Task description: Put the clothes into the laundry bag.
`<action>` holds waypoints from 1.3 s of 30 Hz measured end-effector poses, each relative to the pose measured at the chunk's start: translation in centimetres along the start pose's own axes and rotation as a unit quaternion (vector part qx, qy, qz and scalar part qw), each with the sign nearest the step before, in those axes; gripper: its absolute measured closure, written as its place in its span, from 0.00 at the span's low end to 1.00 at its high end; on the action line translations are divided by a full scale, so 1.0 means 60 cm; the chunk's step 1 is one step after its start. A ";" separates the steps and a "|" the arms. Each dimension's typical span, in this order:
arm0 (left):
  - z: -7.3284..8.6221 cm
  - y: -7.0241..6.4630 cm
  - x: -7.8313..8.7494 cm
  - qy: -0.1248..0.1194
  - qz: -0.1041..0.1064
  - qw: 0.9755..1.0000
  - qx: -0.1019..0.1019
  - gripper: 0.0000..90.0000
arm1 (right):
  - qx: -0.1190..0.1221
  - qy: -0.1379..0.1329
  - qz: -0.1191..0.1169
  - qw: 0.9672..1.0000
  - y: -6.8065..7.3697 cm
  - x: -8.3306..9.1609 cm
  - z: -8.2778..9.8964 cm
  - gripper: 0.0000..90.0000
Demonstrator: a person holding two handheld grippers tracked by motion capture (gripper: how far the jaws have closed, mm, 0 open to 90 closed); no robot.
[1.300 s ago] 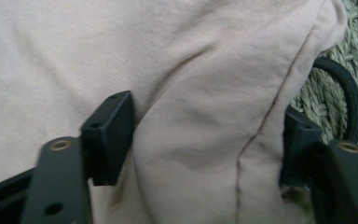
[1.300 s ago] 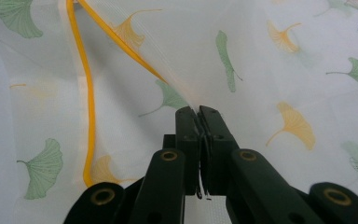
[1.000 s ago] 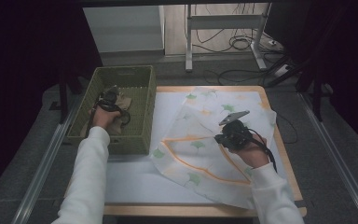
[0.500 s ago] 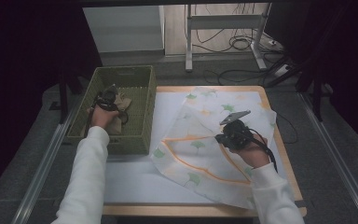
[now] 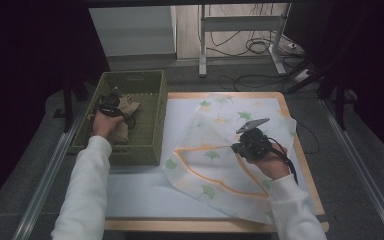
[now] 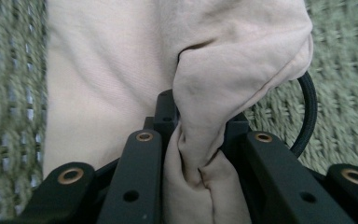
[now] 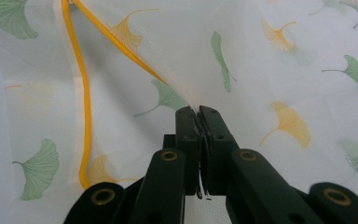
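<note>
A beige cloth [image 5: 126, 106] lies bunched in the green woven basket [image 5: 141, 149] at the table's left. My left gripper [image 5: 111, 106] is down in the basket. Its jaws have just been closing, and a fold of the beige cloth [image 6: 223, 56] is pinched between them [image 6: 199, 116]. A white mesh bag [image 5: 219, 116] printed with green and yellow ginkgo leaves and edged in orange lies on the table's right half. My right gripper [image 5: 237, 146] is shut on a thin ridge of the mesh bag [image 7: 270, 70], held at its tips [image 7: 198, 111].
The table has a white top [image 5: 140, 195] and a wooden rim. An orange trim [image 7: 85, 93] loops across the bag. A black cable [image 6: 310, 107] curves beside the cloth in the basket. Metal rails run along both sides, and cables lie on the floor beyond.
The left hand has shifted slightly inside the basket, with the beige cloth gathered under its gripper. The right hand and the mesh bag have stayed put.
</note>
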State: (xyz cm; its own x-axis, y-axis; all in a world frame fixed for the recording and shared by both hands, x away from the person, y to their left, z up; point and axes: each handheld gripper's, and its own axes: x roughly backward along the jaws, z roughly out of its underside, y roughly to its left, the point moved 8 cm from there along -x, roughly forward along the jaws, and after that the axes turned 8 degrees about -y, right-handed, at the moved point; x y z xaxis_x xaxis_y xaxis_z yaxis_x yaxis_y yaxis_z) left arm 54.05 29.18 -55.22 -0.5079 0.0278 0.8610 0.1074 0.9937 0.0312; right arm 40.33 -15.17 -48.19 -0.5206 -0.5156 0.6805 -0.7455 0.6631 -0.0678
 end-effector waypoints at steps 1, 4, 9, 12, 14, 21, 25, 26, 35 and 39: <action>-0.001 0.001 0.004 -0.006 0.006 1.000 0.002 0.83 | 0.000 0.000 0.000 1.000 0.000 0.000 0.000 0.95; -0.005 0.001 0.020 -0.028 0.026 0.999 0.007 0.83 | -0.001 -0.001 0.001 1.000 0.000 0.000 0.000 0.95; -0.013 -0.005 0.044 -0.060 0.054 0.997 0.006 0.83 | 0.001 -0.002 0.002 1.000 0.000 0.001 -0.001 0.95; -0.016 -0.009 0.053 -0.074 0.062 0.995 0.005 0.83 | 0.001 -0.003 0.002 1.000 0.000 0.001 -0.002 0.95; -0.017 -0.010 0.058 -0.080 0.066 0.995 0.001 0.83 | 0.001 -0.002 0.002 1.000 0.000 0.002 -0.002 0.95; -0.026 -0.018 0.082 -0.102 0.091 0.991 -0.004 0.83 | 0.000 -0.004 0.004 1.000 -0.003 0.004 -0.001 0.95; -0.030 -0.019 0.099 -0.120 0.096 0.988 -0.008 0.83 | 0.000 -0.005 0.005 1.000 -0.003 0.005 -0.002 0.95; -0.031 -0.019 0.102 -0.126 0.098 0.987 -0.005 0.83 | 0.000 -0.005 0.005 1.000 -0.002 0.005 -0.003 0.95; -0.030 -0.017 0.122 -0.144 0.108 0.984 -0.010 0.84 | 0.001 -0.005 0.005 1.000 -0.001 0.005 -0.003 0.95; -0.032 -0.023 0.133 -0.148 0.122 0.981 -0.015 0.84 | 0.000 -0.005 0.005 1.000 -0.002 0.005 -0.003 0.96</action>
State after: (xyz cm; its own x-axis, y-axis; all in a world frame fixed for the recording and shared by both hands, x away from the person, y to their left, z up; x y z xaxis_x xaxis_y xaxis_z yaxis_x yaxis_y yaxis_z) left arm 51.49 27.82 -47.44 -0.6901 0.2988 0.6591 0.2797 0.9501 -0.1379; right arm 40.34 -15.33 -47.84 -0.5327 -0.5141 0.6723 -0.7402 0.6681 -0.0756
